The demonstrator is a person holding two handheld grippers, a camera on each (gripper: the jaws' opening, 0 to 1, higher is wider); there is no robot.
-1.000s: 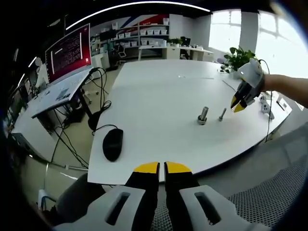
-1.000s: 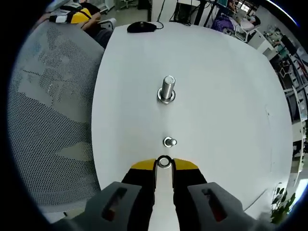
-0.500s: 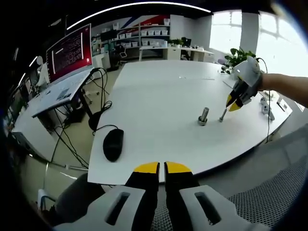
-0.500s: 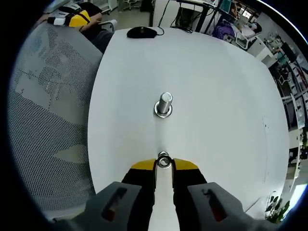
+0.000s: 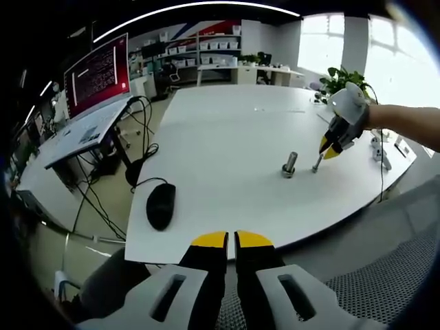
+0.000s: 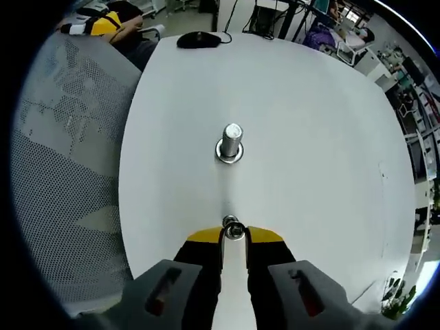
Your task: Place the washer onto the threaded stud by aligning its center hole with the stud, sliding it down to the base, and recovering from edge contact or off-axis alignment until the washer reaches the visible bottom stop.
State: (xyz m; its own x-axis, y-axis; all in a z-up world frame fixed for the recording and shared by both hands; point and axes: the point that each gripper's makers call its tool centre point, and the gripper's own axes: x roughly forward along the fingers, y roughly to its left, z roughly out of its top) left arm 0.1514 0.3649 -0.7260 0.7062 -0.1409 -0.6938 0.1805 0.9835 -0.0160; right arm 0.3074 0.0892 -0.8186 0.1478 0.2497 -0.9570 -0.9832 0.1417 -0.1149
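My right gripper [image 6: 234,236] has black jaws with yellow tips, closed on the washer [image 6: 234,232] — a small, shiny metal ring pinched edge-on between the tips, its center hole dark. Just beyond the tips, touching or nearly touching the washer, stands the small stud [image 6: 229,221]: a slim bright metal post, seen almost end-on, so I cannot make out its thread or tell whether the ring is on it yet. In the left gripper view the right gripper [image 5: 325,148] hangs tilted right over the small stud [image 5: 317,163], which stands upright on the table [image 5: 227,144].

Farther along the table stands a larger bolt [image 6: 230,142] — thick, smooth-topped cylinder with a wide round collar at its base, polished metal, reflecting light. It stands apart from the small stud.

The table is matte white, smooth, with rounded corners. A black rounded mouse [image 5: 161,205] lies near its edge, cable trailing off. A grey mesh chair back [image 6: 62,172] sits beside the table.

My left gripper [image 5: 231,240] is held off the table edge, jaws closed together, nothing between them.

A monitor [image 5: 97,73] shows white text on dark red — too small to read.
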